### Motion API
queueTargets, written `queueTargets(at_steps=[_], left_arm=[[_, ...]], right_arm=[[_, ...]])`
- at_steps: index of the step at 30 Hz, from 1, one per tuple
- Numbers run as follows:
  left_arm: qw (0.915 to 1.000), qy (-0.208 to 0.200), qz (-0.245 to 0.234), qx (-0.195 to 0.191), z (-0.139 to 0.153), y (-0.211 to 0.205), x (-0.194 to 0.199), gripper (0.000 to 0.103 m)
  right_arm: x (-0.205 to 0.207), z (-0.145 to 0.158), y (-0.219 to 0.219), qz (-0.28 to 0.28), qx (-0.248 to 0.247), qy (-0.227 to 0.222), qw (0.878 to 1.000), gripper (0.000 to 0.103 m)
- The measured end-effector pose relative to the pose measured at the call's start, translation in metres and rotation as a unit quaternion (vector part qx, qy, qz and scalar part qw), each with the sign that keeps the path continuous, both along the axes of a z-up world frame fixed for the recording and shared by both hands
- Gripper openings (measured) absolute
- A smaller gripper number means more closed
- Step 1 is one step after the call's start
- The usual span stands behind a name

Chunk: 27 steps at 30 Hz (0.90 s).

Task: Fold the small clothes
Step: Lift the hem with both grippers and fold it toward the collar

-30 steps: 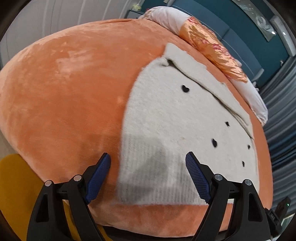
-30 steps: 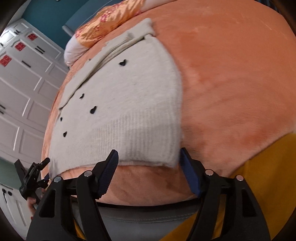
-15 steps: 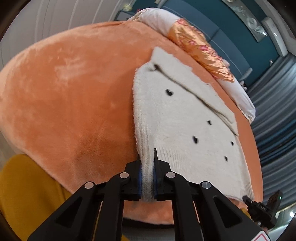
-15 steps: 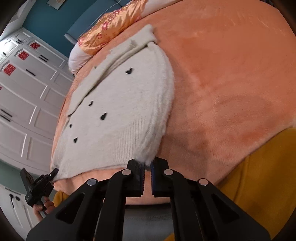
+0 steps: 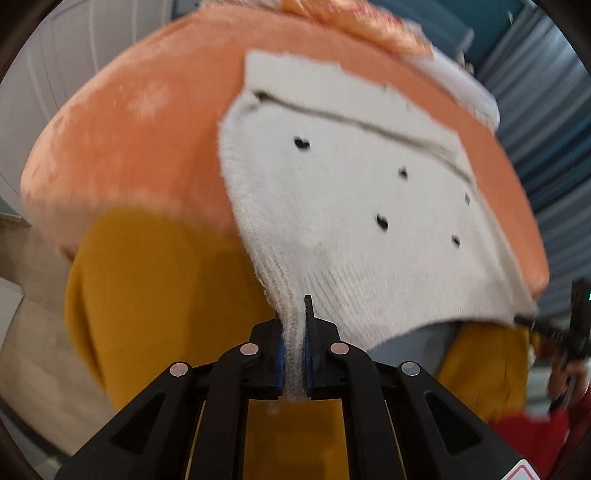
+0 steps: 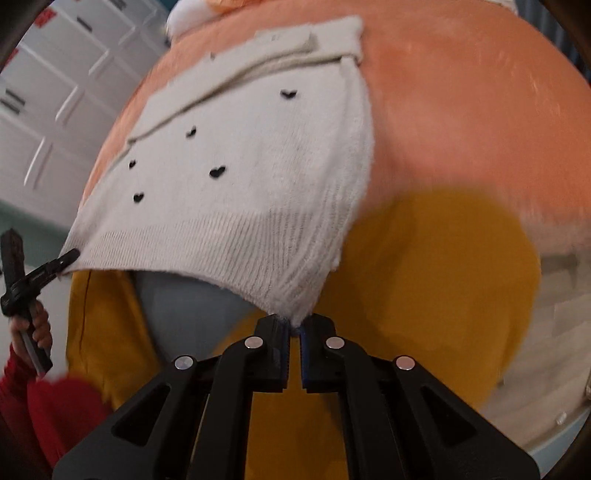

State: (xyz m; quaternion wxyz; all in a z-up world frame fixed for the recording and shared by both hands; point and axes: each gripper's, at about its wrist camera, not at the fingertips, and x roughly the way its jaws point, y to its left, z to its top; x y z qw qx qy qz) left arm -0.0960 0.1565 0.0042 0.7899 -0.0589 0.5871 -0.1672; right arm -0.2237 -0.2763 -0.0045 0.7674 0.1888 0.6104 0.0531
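A small cream knit sweater [image 5: 354, 199] with black heart dots lies on an orange plush bed cover [image 5: 147, 122]. Its ribbed hem is lifted off the cover toward me and stretched between both grippers. My left gripper [image 5: 294, 354] is shut on the hem's left corner. My right gripper [image 6: 294, 328] is shut on the hem's right corner, with the sweater [image 6: 243, 173] spreading away above it. The right gripper [image 5: 546, 328] also shows at the far right of the left wrist view, and the left gripper [image 6: 68, 256] at the far left of the right wrist view.
A patterned orange pillow [image 5: 369, 22] and white bedding [image 5: 461, 85] lie at the head of the bed. Below the hem are yellow clothing [image 6: 436, 277], a grey patch [image 6: 184, 306] and a red sleeve [image 6: 40, 417]. White cabinets [image 6: 55, 92] stand to the left.
Both grippers went from open around the hem corners to shut on them. They then pulled back and up, lifting the hem off the cover.
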Motion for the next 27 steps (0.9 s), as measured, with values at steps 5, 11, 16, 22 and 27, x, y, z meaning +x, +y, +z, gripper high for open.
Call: queueTargets(at_steps=[5, 11, 16, 22, 27], left_arm=[[0.9980, 0.062, -0.011, 0.002, -0.001, 0.006, -0.047, 0.005], [0.9998, 0.001, 0.009, -0.017, 0.035, 0.004, -0.009, 0.004], [0.9881, -0.134, 0.041, -0.062, 0.080, -0.002, 0.070, 0.005], [0.9655, -0.228, 0.098, -0.080, 0.081, -0.022, 0.153, 0.005], [0.9608, -0.238, 0.133, -0.051, 0.054, -0.037, 0.207, 0.005]], right_arm=[[-0.043, 0.010, 0.008, 0.011, 0.031, 0.031, 0.999, 0.003], [-0.025, 0.038, -0.012, -0.016, 0.020, -0.031, 0.999, 0.003], [0.028, 0.069, -0.054, -0.095, -0.007, -0.167, 0.981, 0.003], [0.113, 0.065, -0.078, -0.183, -0.012, -0.276, 0.943, 0.003], [0.169, 0.051, -0.077, -0.220, -0.016, -0.303, 0.927, 0.003]])
